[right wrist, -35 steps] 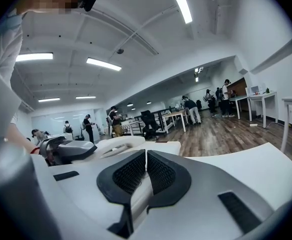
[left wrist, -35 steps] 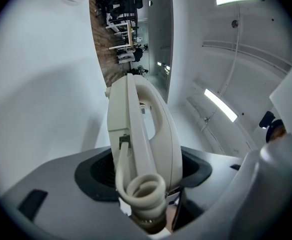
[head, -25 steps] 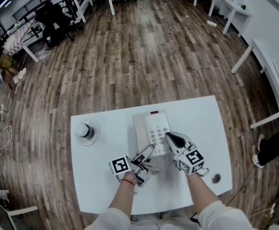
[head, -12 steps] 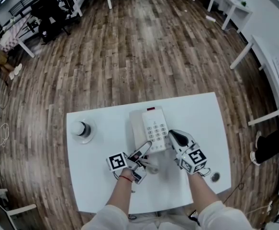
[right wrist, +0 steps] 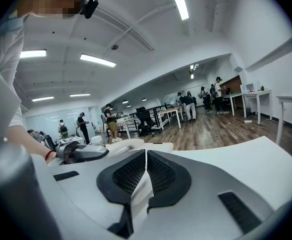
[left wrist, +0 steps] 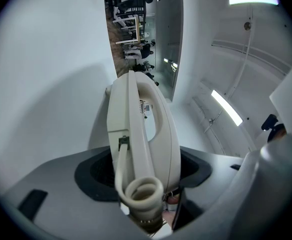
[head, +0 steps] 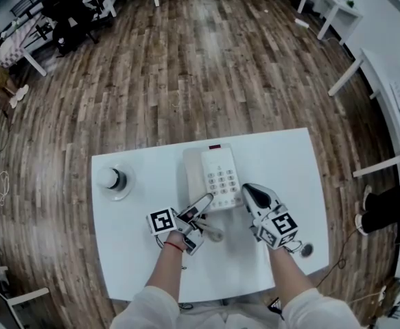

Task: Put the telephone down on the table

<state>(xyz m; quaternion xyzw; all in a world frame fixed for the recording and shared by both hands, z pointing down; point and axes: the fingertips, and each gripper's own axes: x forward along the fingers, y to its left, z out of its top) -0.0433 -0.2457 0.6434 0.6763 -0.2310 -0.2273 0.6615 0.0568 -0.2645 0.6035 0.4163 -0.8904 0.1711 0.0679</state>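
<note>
Well to the left of the telephone base (head: 221, 177), a round white object (head: 110, 179) stands on the white bench (head: 282, 170). Nearer the base, at its near left corner, the left gripper (head: 210, 216) points level and slantwise toward the base. Its jaws stand wide, closed on the telephone handset (left wrist: 153, 129).

The handset is cream plastic, smooth and slim, with a seam along its side and a rounded, bulging back. A coiled cord (left wrist: 138, 194) of the same colour leaves its near end and curls up between the jaws. Its long axis runs straight out along the jaws, cord end toward the hand and far end toward the base. It is turned on edge, with the rounded back facing away from the bench surface, and its shadow falls on the bench just beside it. Whether it touches the bench cannot be told.

The base lies flat at the middle of the bench, keypad up, with its long side running away from the person. Just to the right of its near corner, the right gripper (head: 249, 192) tilts slightly down, its jaws pressed together with nothing between them. Further right, near the bench's front edge, sits a small grey ring (head: 307, 251).
</note>
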